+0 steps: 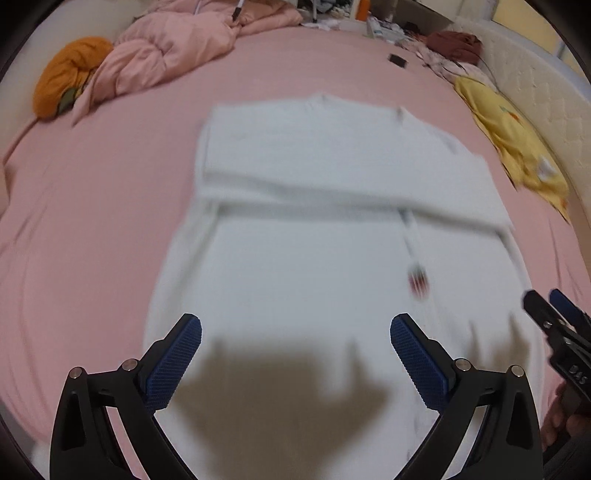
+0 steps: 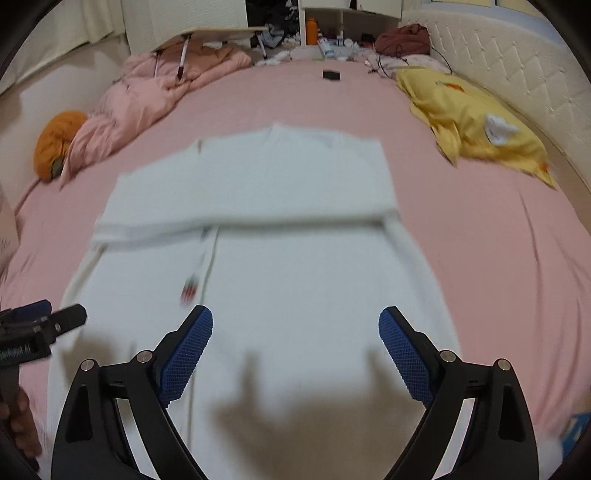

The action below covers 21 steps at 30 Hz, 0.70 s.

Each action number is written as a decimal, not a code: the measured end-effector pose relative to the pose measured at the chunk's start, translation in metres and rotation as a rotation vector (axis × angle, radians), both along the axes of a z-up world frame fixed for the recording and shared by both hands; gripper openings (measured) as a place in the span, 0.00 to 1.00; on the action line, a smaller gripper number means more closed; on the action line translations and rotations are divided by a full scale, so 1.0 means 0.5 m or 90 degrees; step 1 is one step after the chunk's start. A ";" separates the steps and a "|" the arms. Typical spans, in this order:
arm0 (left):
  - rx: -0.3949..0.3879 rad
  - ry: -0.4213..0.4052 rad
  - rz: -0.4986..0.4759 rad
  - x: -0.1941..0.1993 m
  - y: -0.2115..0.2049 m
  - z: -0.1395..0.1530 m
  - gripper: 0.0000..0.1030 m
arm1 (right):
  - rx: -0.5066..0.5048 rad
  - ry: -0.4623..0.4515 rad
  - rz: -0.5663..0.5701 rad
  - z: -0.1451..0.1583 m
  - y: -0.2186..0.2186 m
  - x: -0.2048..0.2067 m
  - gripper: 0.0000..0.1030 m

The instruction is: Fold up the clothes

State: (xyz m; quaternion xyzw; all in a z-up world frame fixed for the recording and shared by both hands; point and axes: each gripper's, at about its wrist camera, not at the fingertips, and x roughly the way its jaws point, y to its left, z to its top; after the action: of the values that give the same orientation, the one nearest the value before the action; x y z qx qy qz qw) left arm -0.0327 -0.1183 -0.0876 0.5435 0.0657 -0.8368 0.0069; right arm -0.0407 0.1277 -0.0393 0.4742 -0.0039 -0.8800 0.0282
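A white garment (image 1: pixel 314 240) lies flat on the pink bed sheet (image 1: pixel 92 203), its far part folded across itself in a band; both views are blurred by motion. A small red and dark mark (image 1: pixel 417 282) sits on the garment's right half. My left gripper (image 1: pixel 295 332) hovers over the garment's near part, open, nothing between its blue pads (image 1: pixel 177 362). My right gripper (image 2: pixel 295 325) hangs over the same white garment (image 2: pixel 258 258), open and empty too. The right gripper (image 1: pixel 554 321) shows at the left wrist view's right edge, and the left gripper (image 2: pixel 40 325) at the right wrist view's left edge.
A crumpled pink duvet (image 1: pixel 166 51) and an orange cushion (image 1: pixel 70 74) lie at the far left. A yellow cloth (image 2: pixel 476 122) lies at the right along the white padded headboard (image 2: pixel 517 66). A small black object (image 2: pixel 331 75) rests on the sheet, with clutter and an orange bottle (image 2: pixel 312 31) beyond.
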 end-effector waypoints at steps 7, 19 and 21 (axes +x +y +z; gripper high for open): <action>0.013 -0.023 0.002 0.167 0.019 0.023 1.00 | 0.022 -0.038 0.012 0.053 -0.014 0.150 0.89; 0.029 0.025 -0.003 0.229 0.046 0.070 1.00 | 0.026 0.000 0.032 0.101 -0.017 0.232 0.89; 0.033 0.027 0.001 0.229 0.043 0.071 1.00 | 0.023 0.001 0.034 0.103 -0.017 0.235 0.89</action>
State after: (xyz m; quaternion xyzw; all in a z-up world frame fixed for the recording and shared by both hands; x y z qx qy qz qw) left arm 0.0820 -0.0968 -0.0520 0.5255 0.0880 -0.8462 -0.0080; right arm 0.0767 0.1194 0.0123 0.4738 0.0248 -0.8792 0.0431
